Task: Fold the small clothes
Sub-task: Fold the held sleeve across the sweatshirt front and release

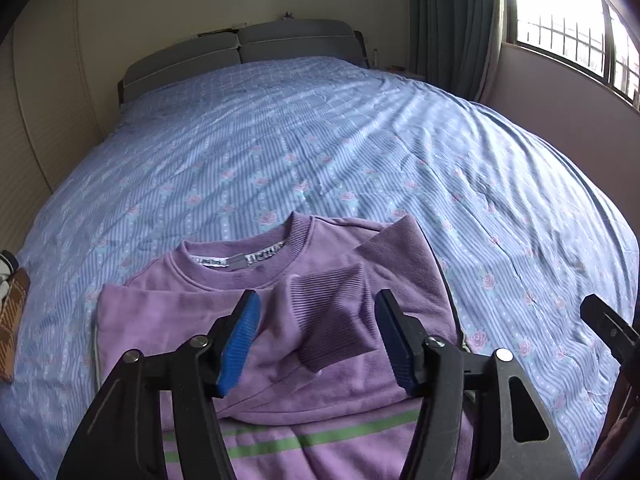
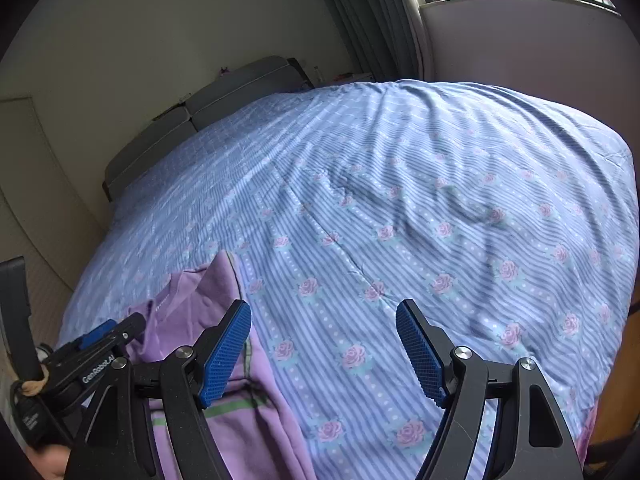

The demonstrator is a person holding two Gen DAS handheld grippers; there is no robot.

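A small purple sweatshirt (image 1: 280, 320) with green stripes lies flat on the bed, collar away from me, both sleeves folded in across the chest. My left gripper (image 1: 316, 308) is open just above it, with the ribbed cuff (image 1: 336, 320) of the right sleeve between its blue pads, not gripped. My right gripper (image 2: 324, 320) is open and empty over bare bedspread, to the right of the sweatshirt's edge (image 2: 240, 400). The left gripper also shows in the right wrist view (image 2: 100, 336), and the right gripper's tip shows at the left wrist view's right edge (image 1: 608, 328).
The bed (image 1: 320, 140) has a blue striped spread with pink roses and a grey headboard (image 1: 248, 48). A brown checked item (image 1: 12, 320) lies at the bed's left edge. Curtains and a window (image 1: 560, 32) are at the right.
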